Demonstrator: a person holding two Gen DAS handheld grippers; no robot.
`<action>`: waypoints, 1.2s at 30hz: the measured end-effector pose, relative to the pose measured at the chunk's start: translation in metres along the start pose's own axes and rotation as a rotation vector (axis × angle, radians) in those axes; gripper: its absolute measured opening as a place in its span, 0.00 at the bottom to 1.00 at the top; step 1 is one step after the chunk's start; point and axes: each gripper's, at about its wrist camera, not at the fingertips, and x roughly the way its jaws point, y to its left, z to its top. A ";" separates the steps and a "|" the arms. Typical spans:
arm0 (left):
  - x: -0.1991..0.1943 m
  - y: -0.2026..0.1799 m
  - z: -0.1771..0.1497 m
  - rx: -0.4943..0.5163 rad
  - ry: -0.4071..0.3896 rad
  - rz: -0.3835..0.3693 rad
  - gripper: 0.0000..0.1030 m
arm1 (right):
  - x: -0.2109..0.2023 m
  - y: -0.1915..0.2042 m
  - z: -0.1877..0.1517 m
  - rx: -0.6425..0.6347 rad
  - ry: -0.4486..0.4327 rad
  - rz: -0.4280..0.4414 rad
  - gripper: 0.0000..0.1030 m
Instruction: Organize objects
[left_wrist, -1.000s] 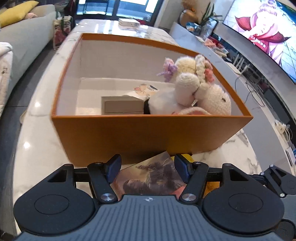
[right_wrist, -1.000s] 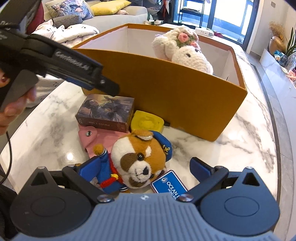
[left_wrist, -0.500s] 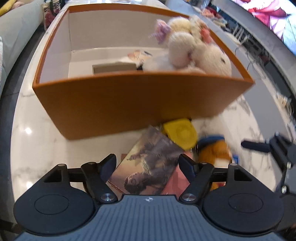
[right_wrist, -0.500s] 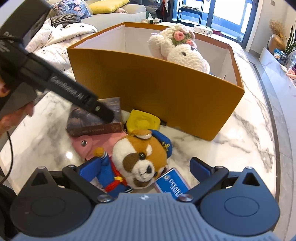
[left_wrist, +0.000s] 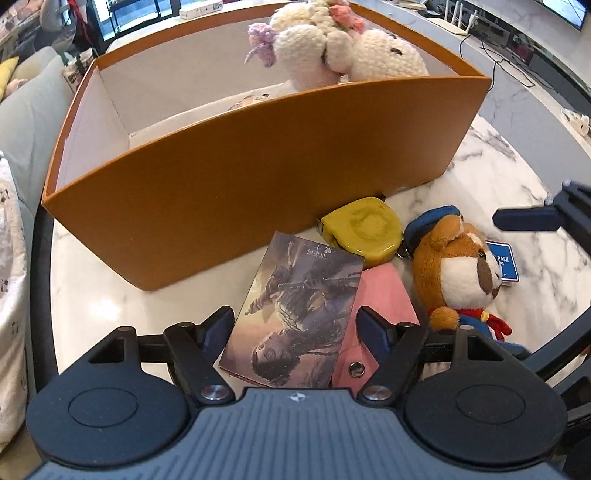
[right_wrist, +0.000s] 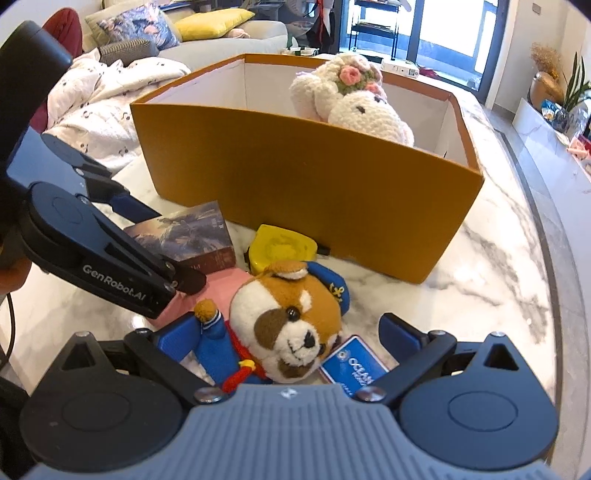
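An illustrated card box (left_wrist: 295, 302) lies flat on the marble table, partly on a pink pouch (left_wrist: 376, 295). My left gripper (left_wrist: 295, 326) is open, a finger on either side of the box's near end and not pressing it. Beside it sit a yellow tape measure (left_wrist: 364, 229) and a plush dog (right_wrist: 288, 314) in a blue outfit with a blue tag (right_wrist: 354, 365). Open as well, my right gripper (right_wrist: 288, 330) straddles the dog. Behind them stands an orange box (right_wrist: 314, 192) with a white crocheted bunny (right_wrist: 354, 103) inside.
The marble table (right_wrist: 498, 258) curves to an edge at the right. A sofa with cushions (right_wrist: 221, 22) and a white blanket (right_wrist: 103, 96) lie to the left past the table. A hand holds the left gripper's handle at the left of the right wrist view.
My left gripper has come down and rolled, its jaws have widened, and the card box now lies between its fingers. The right gripper has stayed over the dog.
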 end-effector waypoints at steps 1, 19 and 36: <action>0.000 0.002 0.000 -0.013 0.001 -0.005 0.82 | 0.001 0.001 -0.001 0.016 -0.001 -0.004 0.99; -0.008 0.011 0.004 -0.150 -0.004 -0.016 0.69 | 0.000 -0.021 -0.001 0.221 0.029 0.049 0.67; -0.036 0.007 0.003 -0.218 -0.076 -0.007 0.68 | -0.032 -0.020 0.005 0.172 -0.043 0.009 0.67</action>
